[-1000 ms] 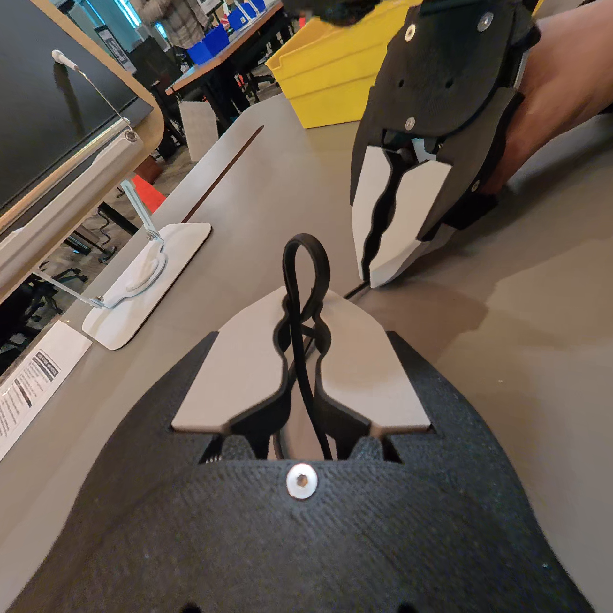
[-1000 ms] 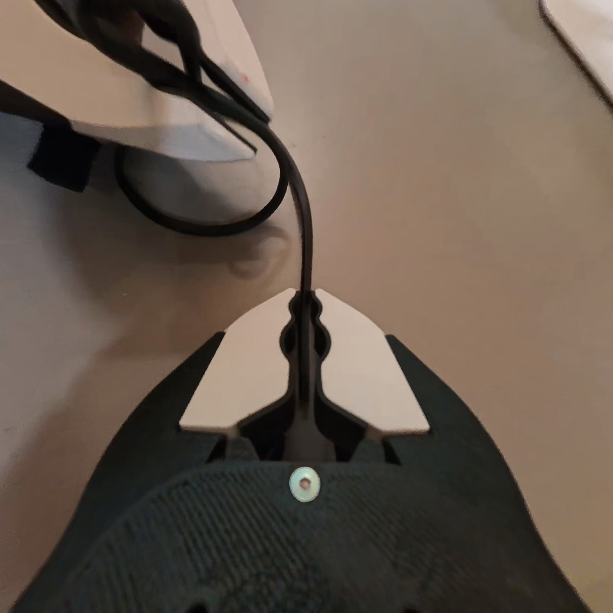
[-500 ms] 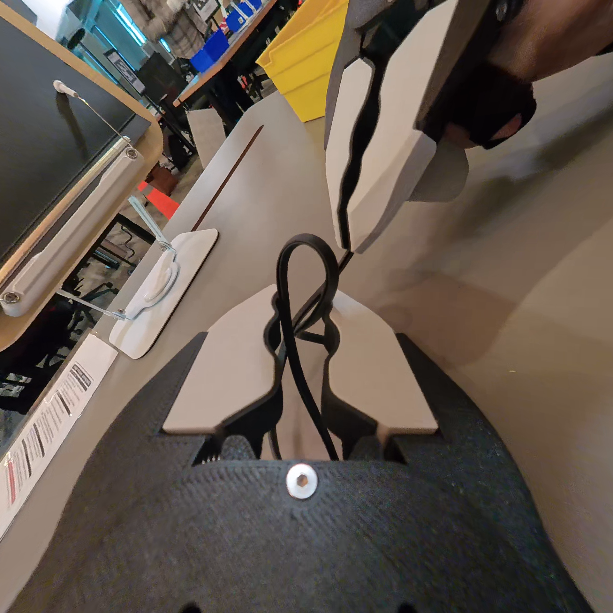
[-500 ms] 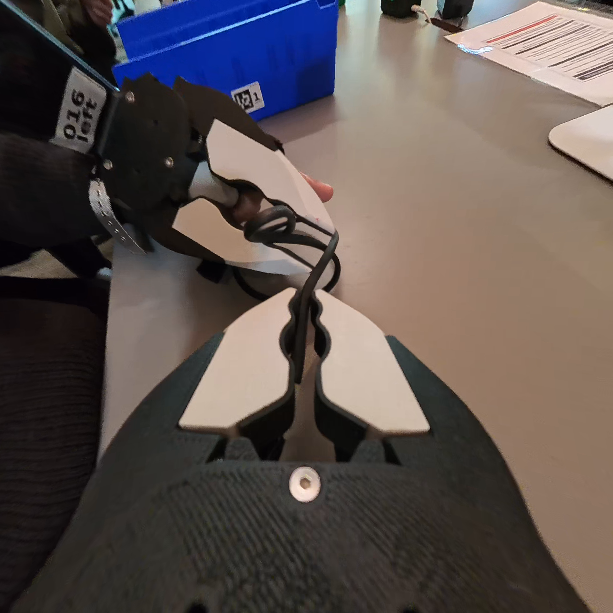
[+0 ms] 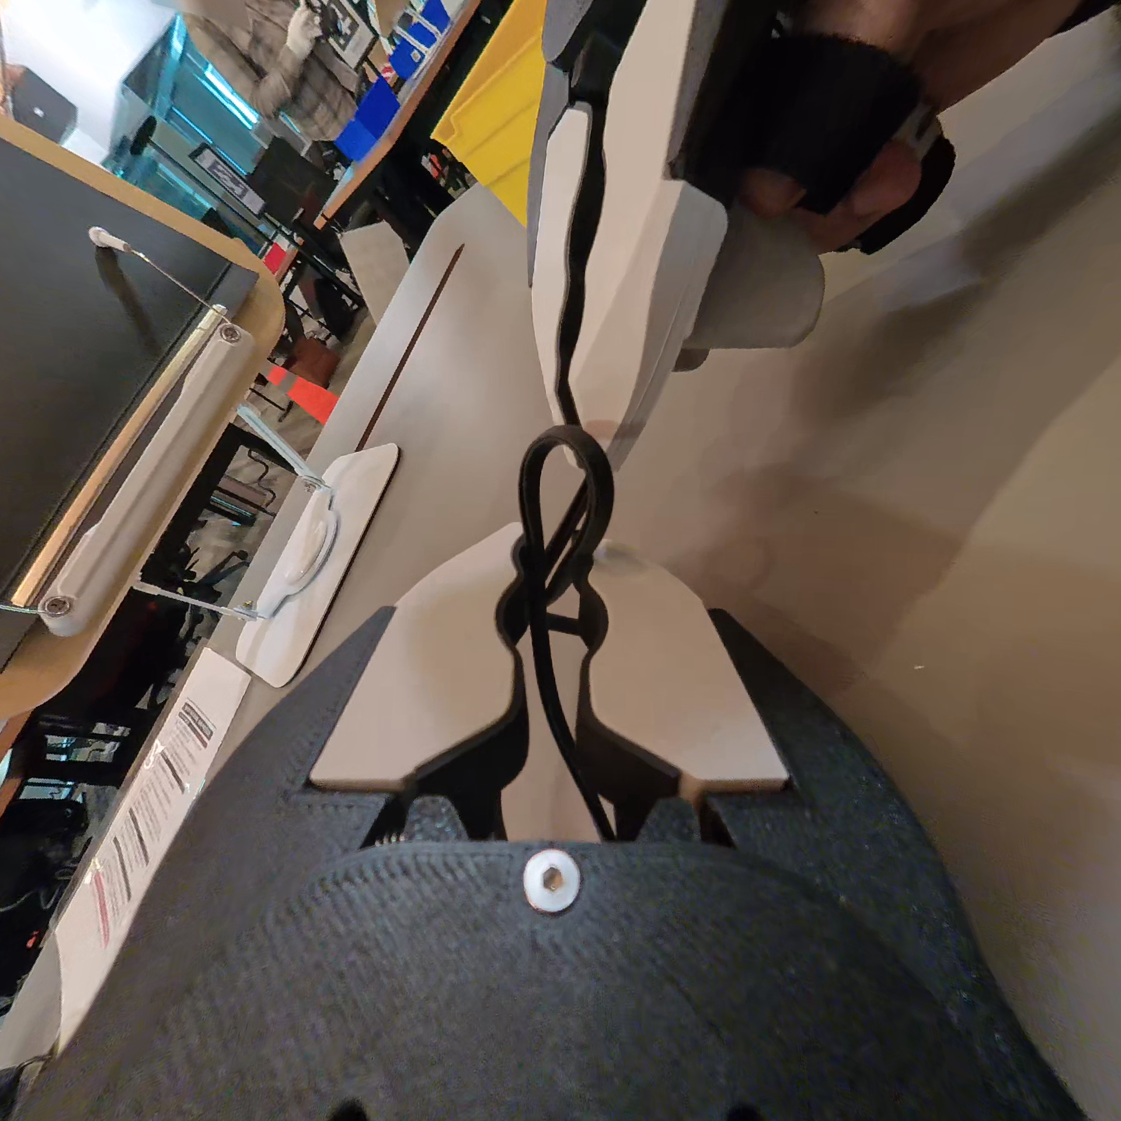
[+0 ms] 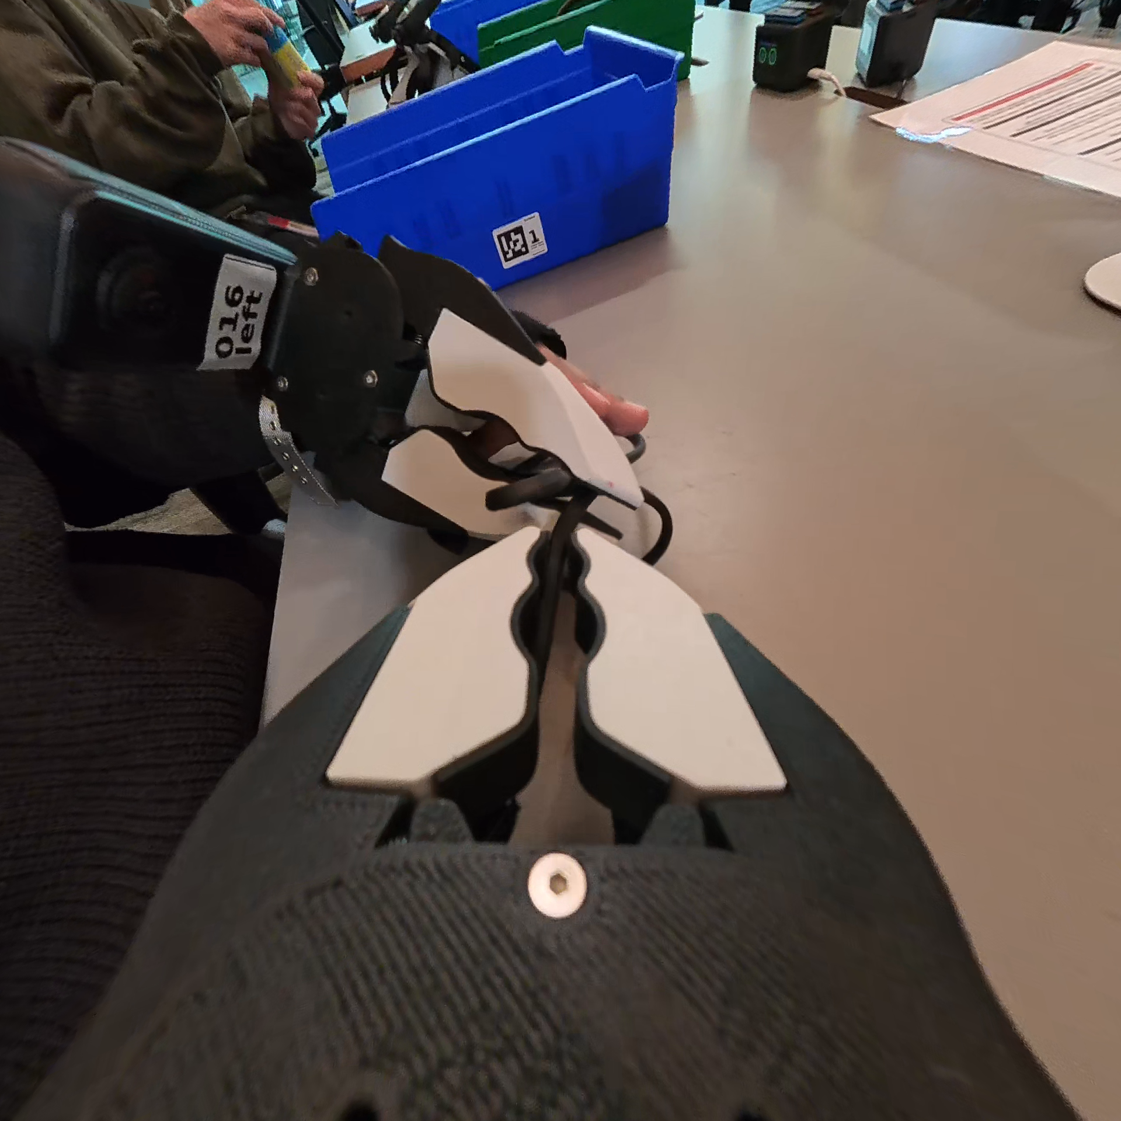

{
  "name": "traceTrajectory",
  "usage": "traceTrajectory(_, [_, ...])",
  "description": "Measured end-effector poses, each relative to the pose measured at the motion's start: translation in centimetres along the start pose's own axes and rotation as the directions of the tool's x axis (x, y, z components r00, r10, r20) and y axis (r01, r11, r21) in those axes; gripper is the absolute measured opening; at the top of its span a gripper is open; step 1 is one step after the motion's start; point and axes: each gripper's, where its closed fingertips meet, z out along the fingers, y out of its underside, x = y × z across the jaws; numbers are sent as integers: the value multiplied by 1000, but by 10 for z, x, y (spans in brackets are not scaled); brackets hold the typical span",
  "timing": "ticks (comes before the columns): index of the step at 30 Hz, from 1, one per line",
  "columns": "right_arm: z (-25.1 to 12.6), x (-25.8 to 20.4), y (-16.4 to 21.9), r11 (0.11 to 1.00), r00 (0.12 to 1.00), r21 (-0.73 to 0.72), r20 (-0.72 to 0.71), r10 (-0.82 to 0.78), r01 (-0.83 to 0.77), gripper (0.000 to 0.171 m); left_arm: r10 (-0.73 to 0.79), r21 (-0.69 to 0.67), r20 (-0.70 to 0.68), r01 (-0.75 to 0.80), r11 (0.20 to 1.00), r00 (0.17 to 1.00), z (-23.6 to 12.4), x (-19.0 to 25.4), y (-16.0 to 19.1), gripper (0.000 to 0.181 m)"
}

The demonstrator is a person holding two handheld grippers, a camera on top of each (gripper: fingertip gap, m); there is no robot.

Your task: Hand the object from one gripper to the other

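A black rubber band (image 5: 564,434) is stretched between both grippers above the grey table (image 6: 849,424). In the left wrist view my left gripper (image 5: 558,540) is shut on it, and a loop sticks out past its tips. My right gripper (image 5: 582,424) comes down from above with its tips at the top of that loop. In the right wrist view my right gripper (image 6: 555,534) is shut on a strand of the band (image 6: 549,594). The left gripper (image 6: 582,509) lies just beyond it, tip to tip, near the table's left edge.
A blue bin (image 6: 503,170) and a green bin (image 6: 582,24) stand behind the left gripper, with a seated person (image 6: 121,91) beyond. Printed sheets (image 6: 1031,109) lie far right. A yellow bin (image 5: 497,139), a white stand base (image 5: 321,558) and a dark screen (image 5: 91,291) show in the left wrist view. Left and right tips are no more than a few centimetres apart.
My right gripper has lifted off the table with the band strand and swung up and towards the left gripper. The left gripper keeps its hold and has tilted upward.
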Motion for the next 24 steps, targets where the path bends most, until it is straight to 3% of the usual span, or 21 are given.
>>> traceTrajectory(4, [-5,-1,-14,993,999,114,29,18,-21,9,-57,19,-14,57,998,998,-3,-4,-6,6])
traceTrajectory(7, [-14,3,-27,976,999,213,29,39,-44,22,-137,48,-14,138,989,990,-7,-11,-13,5])
traceTrajectory(12, [-30,10,-46,934,998,351,16,60,-61,36,-373,149,-56,377,914,926,-17,-30,-23,4])
traceTrajectory(15, [-30,12,-46,930,997,361,16,73,-74,37,-521,209,-114,533,820,846,-23,-42,-25,5])
traceTrajectory(19, [-26,11,-42,944,999,328,-4,49,-45,37,-697,288,-219,728,622,683,-34,-62,-27,4])
traceTrajectory(24, [-4,-3,-29,972,999,232,27,22,-28,40,-730,355,-418,837,418,541,-48,-67,-46,4])
